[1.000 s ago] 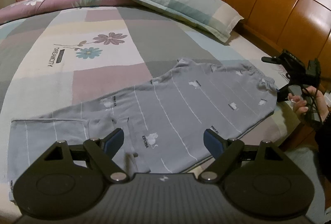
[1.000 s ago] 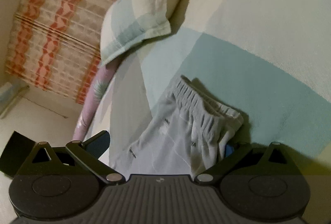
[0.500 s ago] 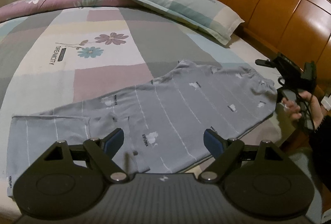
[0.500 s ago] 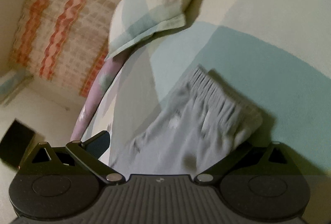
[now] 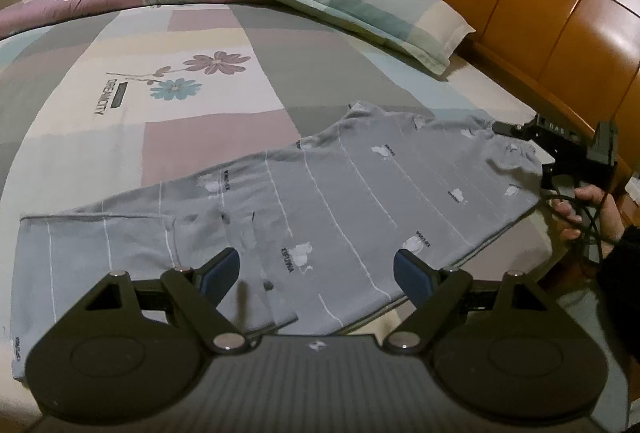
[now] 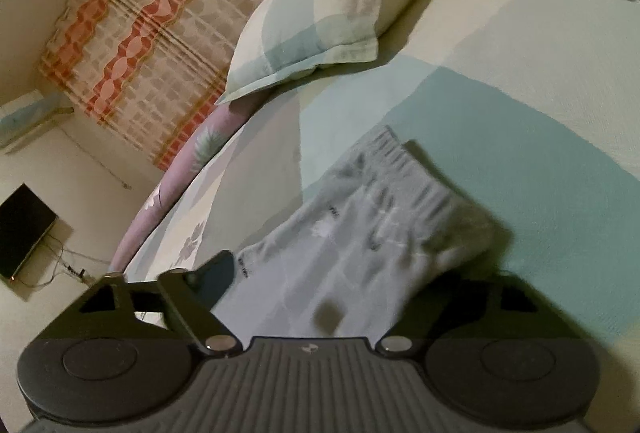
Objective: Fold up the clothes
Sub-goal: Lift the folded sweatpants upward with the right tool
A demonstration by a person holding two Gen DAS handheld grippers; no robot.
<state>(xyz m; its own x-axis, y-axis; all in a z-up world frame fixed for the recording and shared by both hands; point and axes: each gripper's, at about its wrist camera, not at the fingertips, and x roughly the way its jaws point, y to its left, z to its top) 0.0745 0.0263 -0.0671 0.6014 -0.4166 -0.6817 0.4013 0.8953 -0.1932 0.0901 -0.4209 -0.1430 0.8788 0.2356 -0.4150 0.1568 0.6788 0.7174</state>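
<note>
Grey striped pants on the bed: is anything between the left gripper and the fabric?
Nothing visible. The left gripper hangs open directly over the grey striped pants, with only flat fabric below it.

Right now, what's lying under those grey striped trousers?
The grey trousers lie spread on the patchwork bedsheet, whose pink and grey patches run beneath them. Whatever else might lie under the cloth is covered.

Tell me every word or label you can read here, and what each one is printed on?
"DREAMCITY": on the bedsheet, beside the printed flowers.
"XIFUWA": my best reading of the small print on the grey trousers, repeated across the cloth; the other copies are too small to read.
White marks on the right gripper: too small to read.
Sheet print in the right wrist view: cut off, blurred.
</note>
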